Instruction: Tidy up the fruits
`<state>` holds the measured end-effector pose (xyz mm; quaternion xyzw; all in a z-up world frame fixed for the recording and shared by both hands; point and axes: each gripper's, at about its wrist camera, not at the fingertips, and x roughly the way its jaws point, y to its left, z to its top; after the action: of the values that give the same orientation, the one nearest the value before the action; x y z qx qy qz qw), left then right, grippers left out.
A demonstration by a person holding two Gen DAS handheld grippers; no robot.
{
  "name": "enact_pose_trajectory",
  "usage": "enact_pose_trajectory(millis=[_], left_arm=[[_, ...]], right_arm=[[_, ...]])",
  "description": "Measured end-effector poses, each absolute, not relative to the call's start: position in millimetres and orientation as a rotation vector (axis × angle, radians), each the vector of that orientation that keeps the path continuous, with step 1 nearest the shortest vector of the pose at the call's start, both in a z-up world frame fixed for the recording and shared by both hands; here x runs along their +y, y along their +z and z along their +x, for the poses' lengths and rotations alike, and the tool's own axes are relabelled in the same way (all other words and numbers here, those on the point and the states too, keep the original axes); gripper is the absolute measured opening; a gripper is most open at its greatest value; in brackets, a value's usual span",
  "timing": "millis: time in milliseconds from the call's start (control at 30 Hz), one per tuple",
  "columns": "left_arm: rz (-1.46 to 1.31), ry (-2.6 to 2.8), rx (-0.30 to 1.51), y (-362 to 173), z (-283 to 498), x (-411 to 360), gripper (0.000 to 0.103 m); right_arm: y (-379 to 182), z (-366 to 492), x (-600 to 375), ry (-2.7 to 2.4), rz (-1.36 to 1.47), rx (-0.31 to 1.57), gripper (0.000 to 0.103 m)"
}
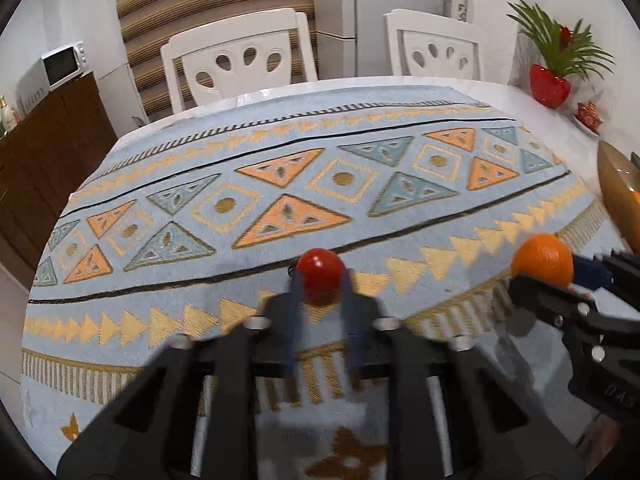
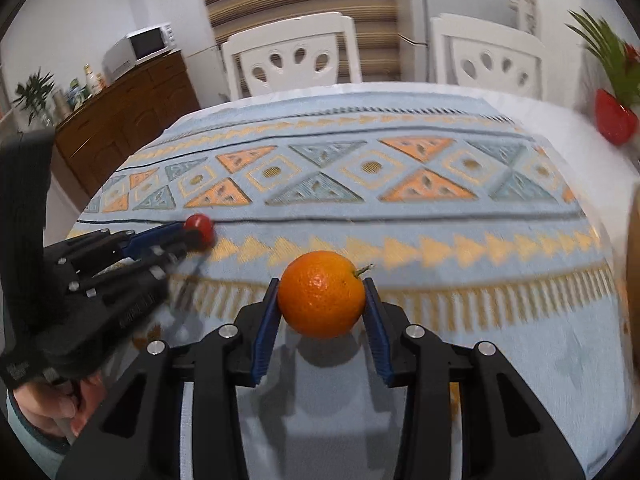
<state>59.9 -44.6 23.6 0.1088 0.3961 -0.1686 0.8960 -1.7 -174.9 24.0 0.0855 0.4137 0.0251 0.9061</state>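
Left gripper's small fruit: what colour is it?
Red tomato, clearest in the left wrist view.

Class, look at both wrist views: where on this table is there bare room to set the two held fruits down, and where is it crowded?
Free: the patterned cloth from the left gripper with its red fruit to the white chairs. Crowded: the right edge, by the right gripper holding the orange, the red vase and a brown object.

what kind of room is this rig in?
Likely a home dining room or kitchen: white dining chairs at a table with a patterned cloth, a microwave on a wooden sideboard.
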Motion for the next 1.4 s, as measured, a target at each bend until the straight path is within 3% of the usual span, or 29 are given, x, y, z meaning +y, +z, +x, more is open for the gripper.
enact_pose_trajectory(millis=[300,567,600,700,933,1133,1233,1400], left_arm=[[0.230,-0.475,0.749,79,5,-87,0.003],[0.122,-0.522,0.752,102,-6,-45,0.004],[0.119,-0.522,0.759,101,-5,-43,0.006],[0.069,-0.519,0.810,91,6,-31,0.038],[-0.077,-0.499,0.910,61,33,-1,0.033],[0.126,-0.402,0.901,35,59,-49,0.038],[0.122,-0.349,0.916,22,81,-55,0.028],[0.119,-0.311,0.922,12,97,-55,0.026]], right_arm=[[56,-75,-234,-0.014,0.259,0.776,0.039],[59,-106,-263,0.002,0.327,0.747,0.039],[58,-108,-264,0.007,0.334,0.749,0.039],[56,-113,-265,0.016,0.335,0.750,0.039],[51,-117,-272,0.021,0.344,0.763,0.039],[49,-114,-271,0.026,0.347,0.776,0.039],[50,-113,-271,0.019,0.338,0.779,0.039],[47,-108,-274,0.016,0.343,0.783,0.039]])
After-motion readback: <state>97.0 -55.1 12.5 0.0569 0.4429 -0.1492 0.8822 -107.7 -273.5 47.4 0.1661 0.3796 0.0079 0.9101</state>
